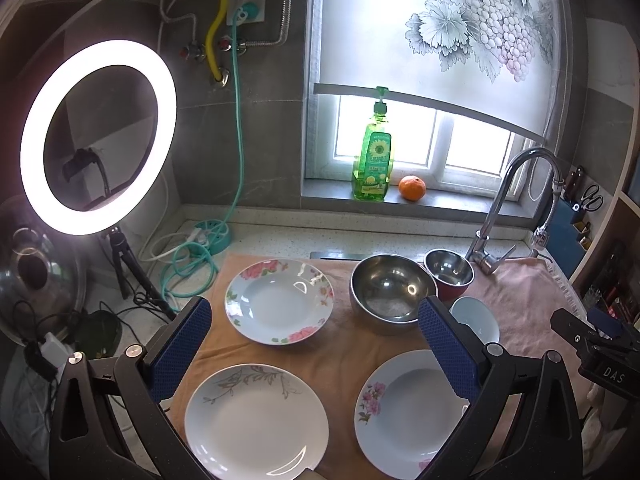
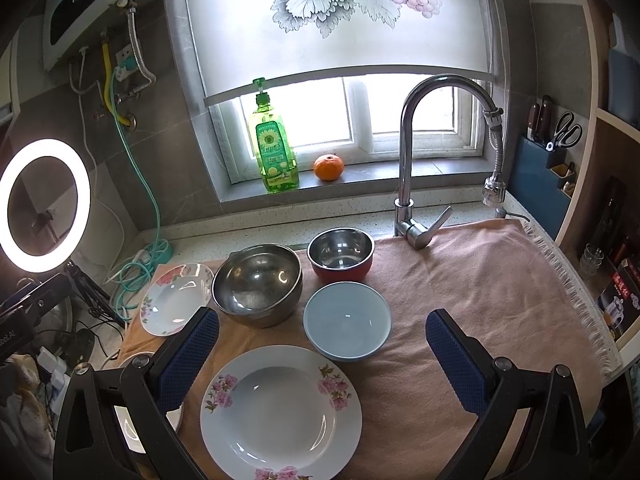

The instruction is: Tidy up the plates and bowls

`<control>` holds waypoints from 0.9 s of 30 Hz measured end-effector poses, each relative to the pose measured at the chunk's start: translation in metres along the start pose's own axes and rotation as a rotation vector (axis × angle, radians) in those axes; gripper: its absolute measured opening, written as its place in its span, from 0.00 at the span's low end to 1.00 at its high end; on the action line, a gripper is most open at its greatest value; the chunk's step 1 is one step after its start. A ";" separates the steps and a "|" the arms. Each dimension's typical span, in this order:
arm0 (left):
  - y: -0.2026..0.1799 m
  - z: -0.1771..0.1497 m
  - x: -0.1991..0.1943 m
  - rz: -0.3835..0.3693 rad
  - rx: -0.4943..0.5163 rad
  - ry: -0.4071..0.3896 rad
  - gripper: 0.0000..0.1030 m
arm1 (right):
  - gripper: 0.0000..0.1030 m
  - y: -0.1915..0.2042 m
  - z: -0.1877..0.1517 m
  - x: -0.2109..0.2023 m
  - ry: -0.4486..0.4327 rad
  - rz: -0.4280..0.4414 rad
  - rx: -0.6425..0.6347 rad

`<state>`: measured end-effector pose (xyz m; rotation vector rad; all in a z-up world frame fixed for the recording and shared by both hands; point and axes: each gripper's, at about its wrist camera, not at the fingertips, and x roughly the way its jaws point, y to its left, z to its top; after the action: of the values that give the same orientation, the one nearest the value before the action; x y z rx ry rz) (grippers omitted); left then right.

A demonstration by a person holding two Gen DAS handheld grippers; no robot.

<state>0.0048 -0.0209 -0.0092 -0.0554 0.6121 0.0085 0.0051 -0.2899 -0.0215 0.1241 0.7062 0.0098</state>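
Note:
Three plates lie on the towel in the left wrist view: a rose-rimmed plate (image 1: 279, 302) at the back, a leaf-patterned plate (image 1: 256, 420) front left, and a pink-flower plate (image 1: 408, 412) front right. Behind them stand a large steel bowl (image 1: 392, 292), a red-sided steel bowl (image 1: 448, 274) and a pale blue bowl (image 1: 476, 318). My left gripper (image 1: 314, 306) hovers open above the plates, holding nothing. My right gripper (image 2: 322, 315) is open and empty over the pink-flower plate (image 2: 280, 412) and the blue bowl (image 2: 347, 322). The steel bowl (image 2: 258, 284) and red bowl (image 2: 341, 254) sit beyond.
A pink-orange towel (image 2: 480, 280) covers the counter, bare on its right half. A faucet (image 2: 408, 160) rises at the back. A green soap bottle (image 2: 276, 152) and an orange (image 2: 329, 168) sit on the sill. A ring light (image 1: 98, 136), hose and cables crowd the left.

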 end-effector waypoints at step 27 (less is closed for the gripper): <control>0.039 -0.006 0.002 0.061 -0.065 0.018 0.99 | 0.99 0.012 -0.006 0.019 0.067 0.072 -0.002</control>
<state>0.0022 0.0180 -0.0167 -0.0996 0.6308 0.0872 0.0162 -0.2761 -0.0372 0.1479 0.7681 0.0839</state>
